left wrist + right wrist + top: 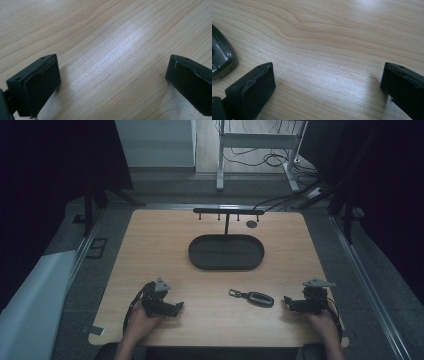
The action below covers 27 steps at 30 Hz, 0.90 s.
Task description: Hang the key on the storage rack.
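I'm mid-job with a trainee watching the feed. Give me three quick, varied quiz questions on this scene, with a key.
1. True or false: the right gripper is shut on the key fob.
2. What stands just behind the oval tray? A) a hook rack B) a mug C) a book
3. Which gripper is nearer the key fob?

Key:
1. False: its jaws stand wide open over bare table, the fob beside them.
2. A: the hook rack.
3. The right one; the left gripper is farther off, also open.
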Tool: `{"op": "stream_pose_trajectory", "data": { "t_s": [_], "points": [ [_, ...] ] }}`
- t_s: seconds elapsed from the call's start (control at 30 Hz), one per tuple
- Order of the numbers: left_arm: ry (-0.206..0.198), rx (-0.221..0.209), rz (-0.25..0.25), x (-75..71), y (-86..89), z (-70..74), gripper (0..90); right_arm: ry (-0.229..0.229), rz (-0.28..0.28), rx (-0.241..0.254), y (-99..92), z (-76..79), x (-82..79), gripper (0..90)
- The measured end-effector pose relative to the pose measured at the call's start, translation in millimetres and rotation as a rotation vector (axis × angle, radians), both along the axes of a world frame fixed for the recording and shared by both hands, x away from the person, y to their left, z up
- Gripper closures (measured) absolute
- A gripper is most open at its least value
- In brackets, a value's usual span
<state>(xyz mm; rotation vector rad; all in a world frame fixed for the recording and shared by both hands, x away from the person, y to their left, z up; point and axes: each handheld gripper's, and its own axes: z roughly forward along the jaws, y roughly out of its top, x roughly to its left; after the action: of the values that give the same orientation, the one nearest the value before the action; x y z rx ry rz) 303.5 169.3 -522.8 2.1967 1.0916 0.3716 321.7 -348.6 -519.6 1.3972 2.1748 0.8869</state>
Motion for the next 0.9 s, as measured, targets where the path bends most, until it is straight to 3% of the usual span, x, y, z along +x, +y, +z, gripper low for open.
{"op": "stream_pose_trajectory", "data": {
  "t_s": [0.9],
  "points": [
    [-0.002,-0.002,-0.004,3.5,-1.1,-0.2,0.0,0.018,0.017,-0.001,-3.0,1.9,1.9,0.0]
  ]
}}
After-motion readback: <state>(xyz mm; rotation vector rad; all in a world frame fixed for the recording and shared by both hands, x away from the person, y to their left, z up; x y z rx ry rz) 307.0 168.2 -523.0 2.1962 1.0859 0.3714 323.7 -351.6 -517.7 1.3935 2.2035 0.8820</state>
